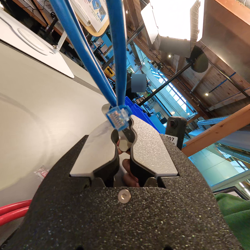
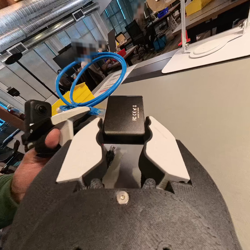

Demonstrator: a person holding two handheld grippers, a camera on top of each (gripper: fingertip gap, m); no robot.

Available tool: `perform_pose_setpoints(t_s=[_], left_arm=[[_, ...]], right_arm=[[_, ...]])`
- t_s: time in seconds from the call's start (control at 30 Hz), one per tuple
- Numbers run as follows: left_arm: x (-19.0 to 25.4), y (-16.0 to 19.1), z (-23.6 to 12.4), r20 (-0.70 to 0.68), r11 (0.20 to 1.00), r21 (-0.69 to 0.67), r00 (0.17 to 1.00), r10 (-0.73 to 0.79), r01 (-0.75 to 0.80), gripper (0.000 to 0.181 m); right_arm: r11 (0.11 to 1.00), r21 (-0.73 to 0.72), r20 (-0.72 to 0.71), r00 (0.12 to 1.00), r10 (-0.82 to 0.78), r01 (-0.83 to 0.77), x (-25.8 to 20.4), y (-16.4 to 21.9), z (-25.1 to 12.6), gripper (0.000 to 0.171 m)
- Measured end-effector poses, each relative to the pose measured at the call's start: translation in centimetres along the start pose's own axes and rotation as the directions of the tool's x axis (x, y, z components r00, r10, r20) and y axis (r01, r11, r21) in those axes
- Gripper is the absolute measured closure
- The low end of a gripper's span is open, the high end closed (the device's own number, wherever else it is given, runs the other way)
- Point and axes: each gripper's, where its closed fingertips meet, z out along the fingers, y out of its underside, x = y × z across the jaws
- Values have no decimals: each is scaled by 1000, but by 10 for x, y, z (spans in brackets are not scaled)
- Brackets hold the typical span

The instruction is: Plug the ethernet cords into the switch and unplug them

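Currently your right claw (image 2: 123, 126) clamps the rigid black plastic switch (image 2: 123, 115) at centre frame; your left claw (image 1: 125, 129) pinches the limp blue ethernet cord (image 1: 119, 54) beside its brittle clear plug (image 1: 117, 119). Grip the boot, not the latch.

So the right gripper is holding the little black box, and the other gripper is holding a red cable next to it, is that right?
Not quite: the cable in the left gripper is blue, not red, as the right wrist view shows. The right gripper does hold the black box. Red cables lie on the table in the left wrist view, ungripped.
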Motion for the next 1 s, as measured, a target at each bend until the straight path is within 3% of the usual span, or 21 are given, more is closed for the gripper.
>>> perform_pose_setpoints(t_s=[0.4, 0.73, 1.0], left_arm=[[-1, 3, -2, 10, 997, 26, 998, -66, 66, 169], [-1, 2, -4, 16, 995, 59, 997, -76, 75, 169], [0, 6, -3, 9, 994, 54, 996, -94, 93, 169]], right_arm=[[996, 39, -33, 997, -73, 74, -1, -3, -2, 111], [972, 31, -102, 968, -230, 234, -3, -4, -1, 111], [981, 53, -90, 979, -183, 188, -2, -7, -3, 111]])
